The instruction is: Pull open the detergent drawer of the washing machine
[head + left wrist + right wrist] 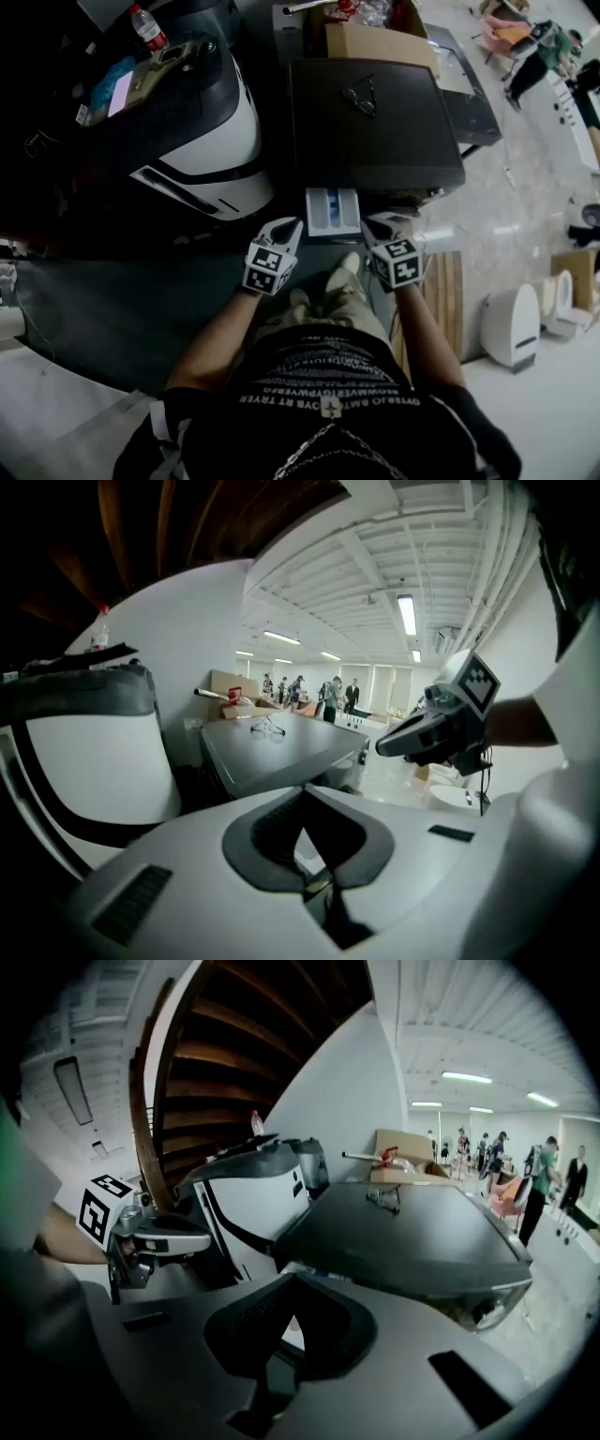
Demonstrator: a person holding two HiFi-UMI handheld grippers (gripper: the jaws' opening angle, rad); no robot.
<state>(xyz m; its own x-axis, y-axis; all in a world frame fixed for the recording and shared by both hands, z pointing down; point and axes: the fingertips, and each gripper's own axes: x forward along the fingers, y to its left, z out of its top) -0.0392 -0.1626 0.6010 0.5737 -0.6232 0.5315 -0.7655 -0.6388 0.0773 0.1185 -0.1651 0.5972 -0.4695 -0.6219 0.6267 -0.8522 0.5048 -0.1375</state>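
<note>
Dark grey washing machine has its detergent drawer standing pulled out on the near side. Left gripper and right gripper flank it, jaws clenched, nothing held

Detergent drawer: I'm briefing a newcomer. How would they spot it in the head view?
Find the dark grey washing machine with eyeglasses on top. From its near edge juts the detergent drawer, a pale tray with blue compartments, unlike the dark cabinet around it.
</note>
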